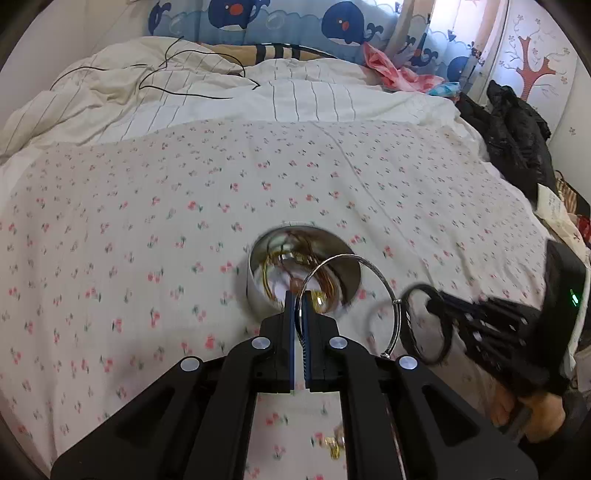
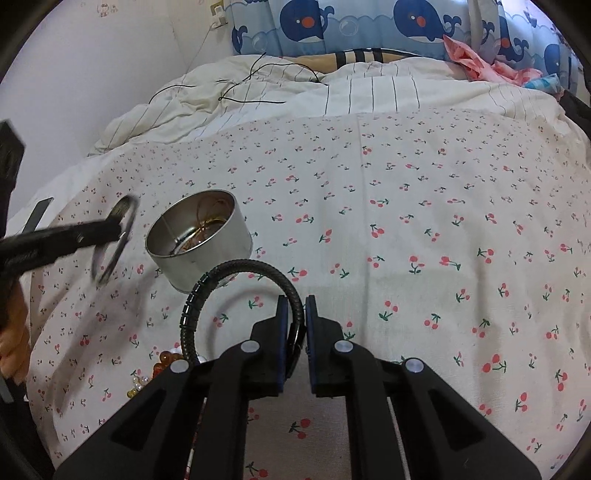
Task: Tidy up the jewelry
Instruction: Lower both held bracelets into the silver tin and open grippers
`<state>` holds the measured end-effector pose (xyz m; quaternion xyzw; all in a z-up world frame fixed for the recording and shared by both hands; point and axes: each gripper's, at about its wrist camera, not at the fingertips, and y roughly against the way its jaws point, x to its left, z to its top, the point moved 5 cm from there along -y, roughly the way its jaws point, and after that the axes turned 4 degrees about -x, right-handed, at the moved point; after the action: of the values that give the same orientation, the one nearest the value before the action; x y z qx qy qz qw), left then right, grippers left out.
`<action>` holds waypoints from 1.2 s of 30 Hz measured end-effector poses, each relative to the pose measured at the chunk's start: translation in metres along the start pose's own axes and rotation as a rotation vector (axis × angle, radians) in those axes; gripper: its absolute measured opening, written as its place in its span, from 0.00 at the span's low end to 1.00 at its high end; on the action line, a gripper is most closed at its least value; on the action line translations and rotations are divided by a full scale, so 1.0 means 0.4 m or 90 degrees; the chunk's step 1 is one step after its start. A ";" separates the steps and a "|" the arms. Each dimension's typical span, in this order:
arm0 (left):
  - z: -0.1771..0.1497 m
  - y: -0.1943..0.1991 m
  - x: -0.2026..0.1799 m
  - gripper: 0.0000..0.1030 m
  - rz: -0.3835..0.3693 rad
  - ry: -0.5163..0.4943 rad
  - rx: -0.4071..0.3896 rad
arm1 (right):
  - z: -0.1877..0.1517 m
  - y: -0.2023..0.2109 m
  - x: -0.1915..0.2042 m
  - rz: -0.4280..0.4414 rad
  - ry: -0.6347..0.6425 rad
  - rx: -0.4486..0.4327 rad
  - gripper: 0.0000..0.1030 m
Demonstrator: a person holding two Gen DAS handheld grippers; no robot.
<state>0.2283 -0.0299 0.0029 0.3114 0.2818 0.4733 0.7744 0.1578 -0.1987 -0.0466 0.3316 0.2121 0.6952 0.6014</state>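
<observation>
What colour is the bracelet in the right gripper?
Black: a braided cord bracelet with a dark beaded stretch, clearest in the right wrist view.

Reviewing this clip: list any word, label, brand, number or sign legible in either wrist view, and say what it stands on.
None can be read in either view.
Paper at the bed's right edge: faint marks, too blurred to read.
Metal tin: bare wall, no label showing.
Whale curtain: pictures only, no words.
Silver bangle and black bracelet: no readable marking.
</observation>
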 end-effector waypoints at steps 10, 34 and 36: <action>0.041 -0.130 0.006 0.03 0.043 -0.024 0.031 | 0.003 -0.003 -0.005 0.006 -0.010 -0.003 0.10; 0.001 -0.009 0.119 0.50 0.082 0.065 -0.007 | 0.173 -0.101 0.171 -0.002 0.115 -0.027 0.10; -0.026 -0.001 0.126 0.50 0.085 0.073 -0.005 | 0.179 -0.131 0.196 -0.003 0.130 -0.016 0.10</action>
<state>0.2409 0.0179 -0.0112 0.2987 0.3027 0.5421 0.7248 0.2411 -0.1196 -0.0173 0.2511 0.2642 0.7266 0.5824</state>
